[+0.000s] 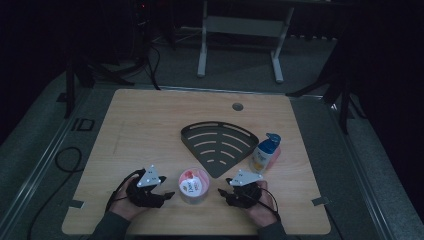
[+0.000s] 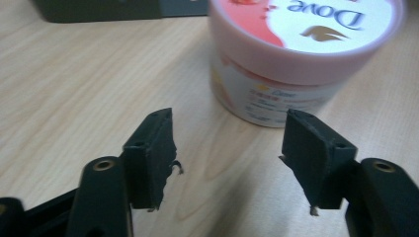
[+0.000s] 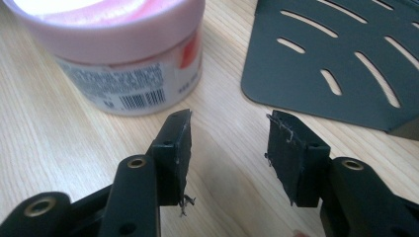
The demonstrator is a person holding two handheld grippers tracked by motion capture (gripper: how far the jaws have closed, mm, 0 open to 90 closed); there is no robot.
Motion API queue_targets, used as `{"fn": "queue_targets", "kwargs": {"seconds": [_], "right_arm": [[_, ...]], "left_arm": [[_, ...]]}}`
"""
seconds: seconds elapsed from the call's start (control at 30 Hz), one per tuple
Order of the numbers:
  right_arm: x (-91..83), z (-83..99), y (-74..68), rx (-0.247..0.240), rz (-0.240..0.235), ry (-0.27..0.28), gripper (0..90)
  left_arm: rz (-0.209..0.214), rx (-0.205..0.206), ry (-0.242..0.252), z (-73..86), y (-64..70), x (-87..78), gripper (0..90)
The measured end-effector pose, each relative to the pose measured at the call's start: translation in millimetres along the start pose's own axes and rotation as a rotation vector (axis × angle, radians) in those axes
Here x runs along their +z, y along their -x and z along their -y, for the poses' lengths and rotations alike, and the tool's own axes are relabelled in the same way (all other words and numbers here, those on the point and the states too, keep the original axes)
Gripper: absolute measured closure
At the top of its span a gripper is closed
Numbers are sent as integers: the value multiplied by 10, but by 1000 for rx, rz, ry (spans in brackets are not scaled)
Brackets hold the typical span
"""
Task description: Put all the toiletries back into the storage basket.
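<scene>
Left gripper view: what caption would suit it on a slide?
Open black tongs hover over the wooden table, just short of a pink-lidded Dove jar.

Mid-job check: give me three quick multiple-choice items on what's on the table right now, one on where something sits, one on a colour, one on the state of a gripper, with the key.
1. Where does the jar stand?
A. Between the left gripper and the right gripper
B. On the black rack
C. At the table's far edge

2. What colour is the cap of the bottle right of the rack?
A. Red
B. Blue
C. Yellow

3. How is the left gripper?
A. Shut on the jar
B. Shut on nothing
C. Open, short of the jar

Key:
1 A, the high view shows the jar on the wooden table with a gripper on each side.
2 B, the cap is blue.
3 C, the left gripper view shows wide-apart jaws, with bare table before the jar.
</scene>
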State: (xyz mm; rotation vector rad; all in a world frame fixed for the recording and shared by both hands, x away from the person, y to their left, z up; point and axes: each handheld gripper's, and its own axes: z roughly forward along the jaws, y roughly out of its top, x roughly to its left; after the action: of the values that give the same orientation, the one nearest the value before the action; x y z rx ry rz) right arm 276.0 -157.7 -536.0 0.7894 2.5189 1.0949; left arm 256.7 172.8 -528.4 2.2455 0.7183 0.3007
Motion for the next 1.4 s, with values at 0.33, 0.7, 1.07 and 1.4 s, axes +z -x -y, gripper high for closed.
{"fn": "queue_targets", "kwargs": {"seconds": [0.33, 0.7, 1.07, 1.4], "right_arm": [[61, -71, -41, -47, -134, 19, 367], [156, -156, -84, -105, -207, 38, 358], [206, -193, -93, -143, -262, 39, 343], [260, -231, -72, -166, -303, 34, 299]], "left_arm": [[38, 42, 8, -41, 66, 66, 347], [82, 78, 32, -81, 78, 117, 346], [112, 96, 46, -125, 93, 176, 345], [125, 123, 50, -147, 75, 198, 308]]}}
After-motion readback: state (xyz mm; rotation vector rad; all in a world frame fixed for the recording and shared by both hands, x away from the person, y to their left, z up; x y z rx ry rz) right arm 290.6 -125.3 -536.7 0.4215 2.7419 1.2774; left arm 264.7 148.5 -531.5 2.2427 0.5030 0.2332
